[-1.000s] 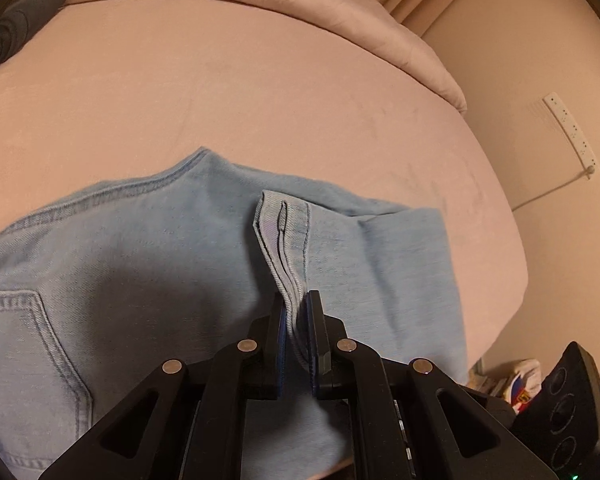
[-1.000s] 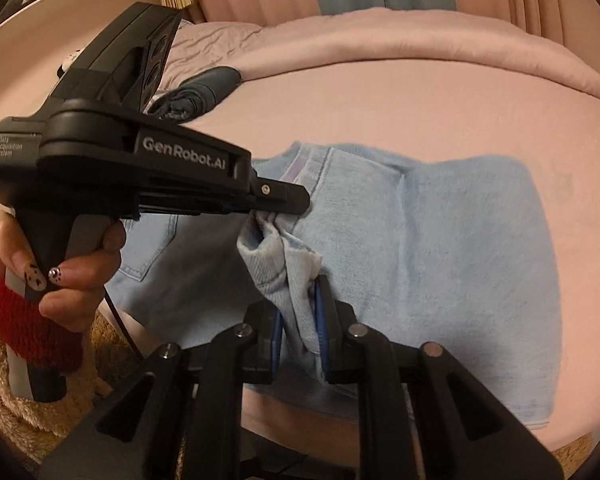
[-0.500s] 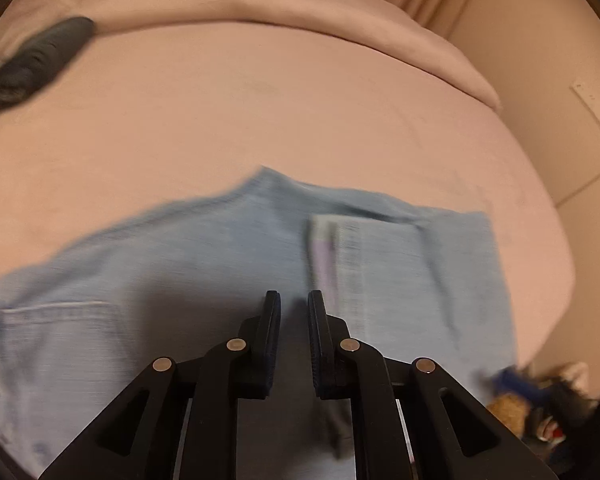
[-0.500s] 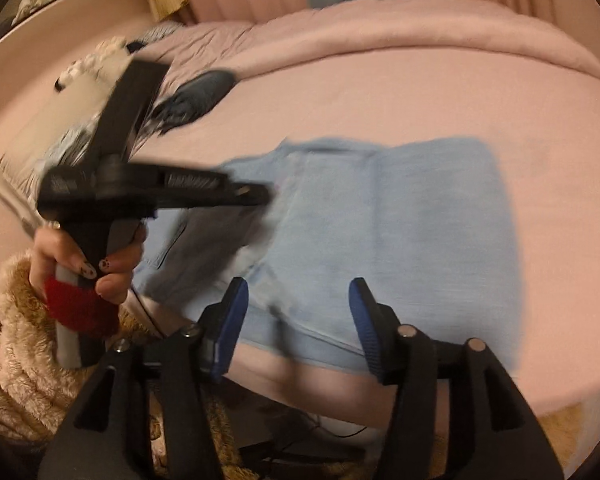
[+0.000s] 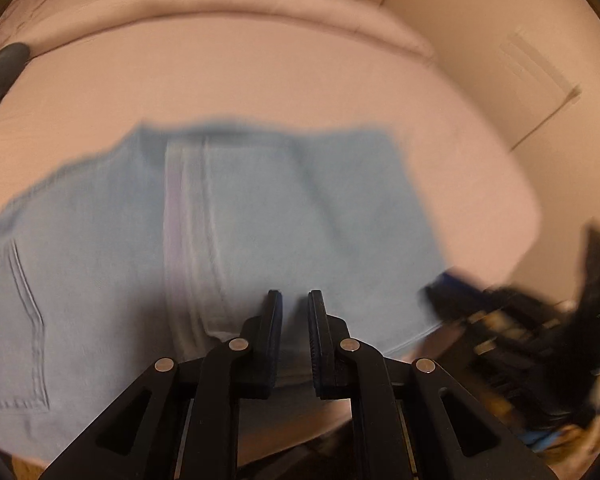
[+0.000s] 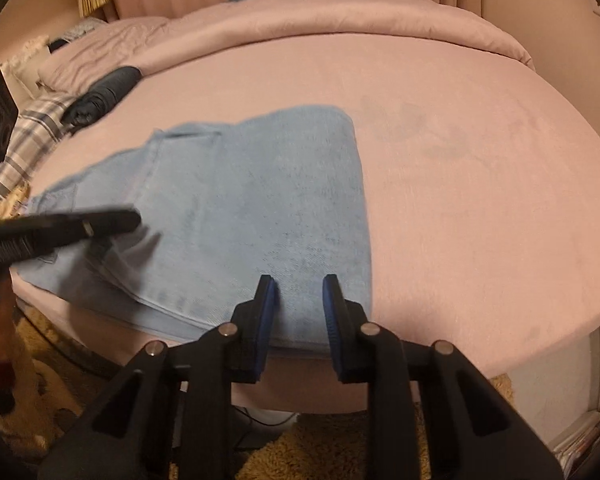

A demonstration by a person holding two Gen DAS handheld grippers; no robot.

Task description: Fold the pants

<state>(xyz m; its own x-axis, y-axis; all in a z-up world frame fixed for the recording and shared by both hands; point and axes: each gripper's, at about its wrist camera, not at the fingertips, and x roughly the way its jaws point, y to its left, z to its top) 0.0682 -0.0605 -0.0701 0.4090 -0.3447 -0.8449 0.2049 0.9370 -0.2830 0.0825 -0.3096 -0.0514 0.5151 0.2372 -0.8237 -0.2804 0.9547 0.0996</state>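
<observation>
- Pants [image 6: 260, 200] of light blue denim are seen lying flat on the pink bed [image 6: 480, 200], near its front edge, with the leg part already laid over the seat part into a compact rectangle
- One hem [image 5: 188, 240] is seen lying across the top layer, and a back pocket [image 5: 16, 320] shows at the near left
- Left gripper [image 5: 294, 300] is seen above the denim with its jaws nearly closed; nothing is held between them
- Right gripper [image 6: 296, 284] is held over the near right corner of the pants, its jaws partly apart after just having been closing, with no cloth gripped
- At least one fold is judged done; a further fold or some smoothing may be left, though the blur hides how neat the edges are
</observation>
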